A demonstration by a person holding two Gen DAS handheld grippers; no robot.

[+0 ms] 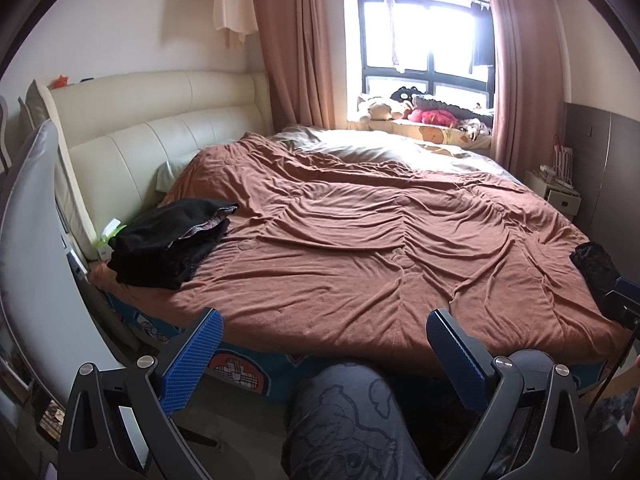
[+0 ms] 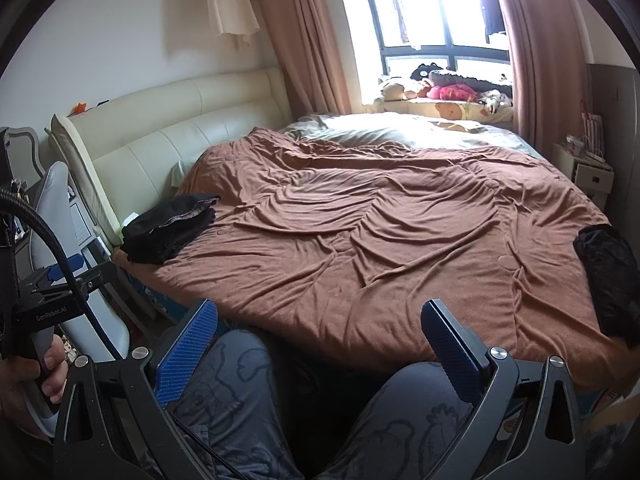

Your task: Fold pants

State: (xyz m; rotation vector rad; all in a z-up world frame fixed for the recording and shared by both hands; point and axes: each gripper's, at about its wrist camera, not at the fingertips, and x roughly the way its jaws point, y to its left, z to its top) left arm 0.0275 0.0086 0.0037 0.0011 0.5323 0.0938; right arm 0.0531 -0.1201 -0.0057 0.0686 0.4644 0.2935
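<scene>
On the bed's right edge the black pants (image 2: 608,280) look soft and limp, best pinched at the waistband; both the left hand-held gripper (image 1: 324,344) and the right hand-held gripper (image 2: 320,336) gape empty.

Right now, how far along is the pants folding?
Done: a folded black stack sits by the headboard. In hand: nothing; left tongs and right tongs are open and empty. Left: dark garment lies unfolded at the bed's right edge.
</scene>
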